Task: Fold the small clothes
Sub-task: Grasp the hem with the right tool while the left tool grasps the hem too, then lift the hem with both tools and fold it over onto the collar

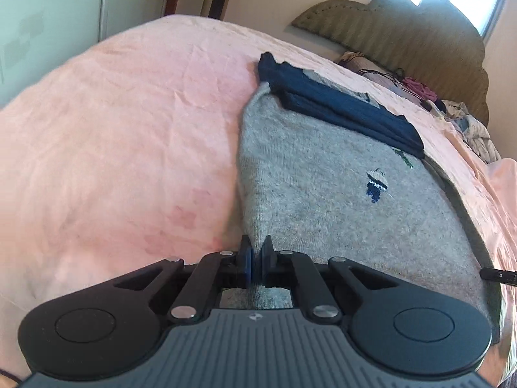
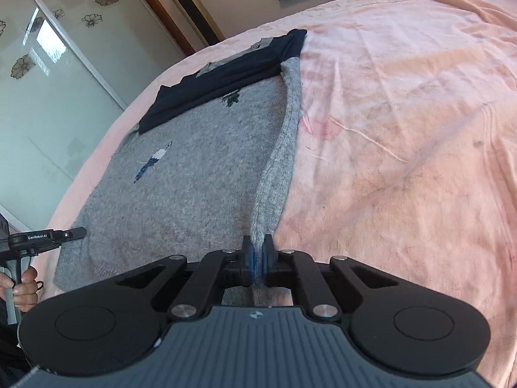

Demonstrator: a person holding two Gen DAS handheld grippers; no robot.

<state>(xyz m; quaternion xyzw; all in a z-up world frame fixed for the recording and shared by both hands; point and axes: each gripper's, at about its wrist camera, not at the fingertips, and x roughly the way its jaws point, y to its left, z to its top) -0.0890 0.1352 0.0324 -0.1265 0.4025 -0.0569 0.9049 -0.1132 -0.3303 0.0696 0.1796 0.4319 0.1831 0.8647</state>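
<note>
Gripping both near corners of sweater (image 1: 323,200): left gripper (image 1: 256,263) clamped on the left hem edge, right gripper (image 2: 257,263) clamped on the right edge, fabric pinched between pads in both wrist views. Lies flat on pink bedsheet (image 1: 129,129), gray body spread, navy part (image 1: 339,110) already doubled across the far end. Reads as start of the next fold, probably bottom hem up toward the navy band; nothing lifted much yet, only the right edge tented into a ridge up to the navy corner.

Next move, as a judgement: raise both corners together, carry forward level, lay hem down just short of or onto navy band, then release. Needs equal height on both sides, else hem lands skewed. Knit looks soft and floppy, so likely to sag between the 2 grips; keeping light tension across should help.

Room: wide bare sheet on the left of the left view and the right of the right view, no obstacles near the fold path. Clutter pile (image 1: 468,123) and headboard (image 1: 404,29) well apart, far end. Bed edge near the left gripper side in the right view, with wardrobe doors (image 2: 48,97) beyond; avoid dragging that way.
</note>
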